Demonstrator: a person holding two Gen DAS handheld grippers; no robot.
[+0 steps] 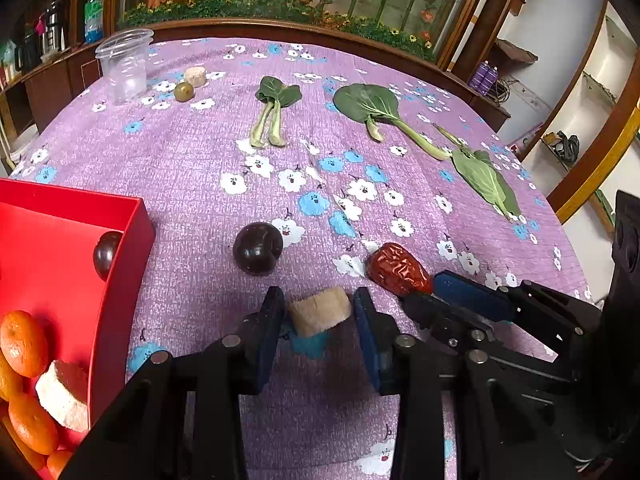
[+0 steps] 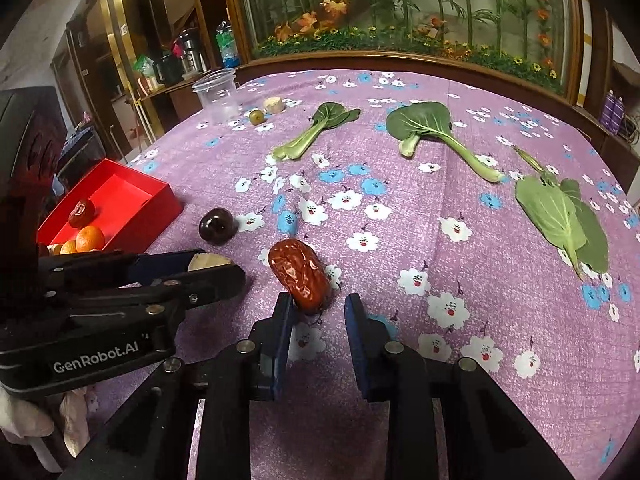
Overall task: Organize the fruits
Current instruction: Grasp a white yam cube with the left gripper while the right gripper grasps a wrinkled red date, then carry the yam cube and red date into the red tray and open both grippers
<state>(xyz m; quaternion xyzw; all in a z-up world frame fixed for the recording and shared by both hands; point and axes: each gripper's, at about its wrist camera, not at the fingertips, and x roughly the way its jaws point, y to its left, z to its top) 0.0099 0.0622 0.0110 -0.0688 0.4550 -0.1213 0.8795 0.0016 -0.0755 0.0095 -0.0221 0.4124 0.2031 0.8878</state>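
A purple flowered tablecloth (image 1: 192, 168) holds a red tray (image 1: 120, 240) of oranges (image 1: 22, 342) at the left. The left gripper (image 1: 320, 316) clamps a banana slice (image 1: 320, 310). The right gripper (image 2: 318, 312), jaws narrow, touches a red date (image 2: 298, 274) beside a dark plum (image 2: 216, 226).

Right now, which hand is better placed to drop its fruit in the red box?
Left. The left tool grips the slice, and the box sits right beside it. The right tool has the date at its tips, grip unclear, and the left tool lies between it and the box.
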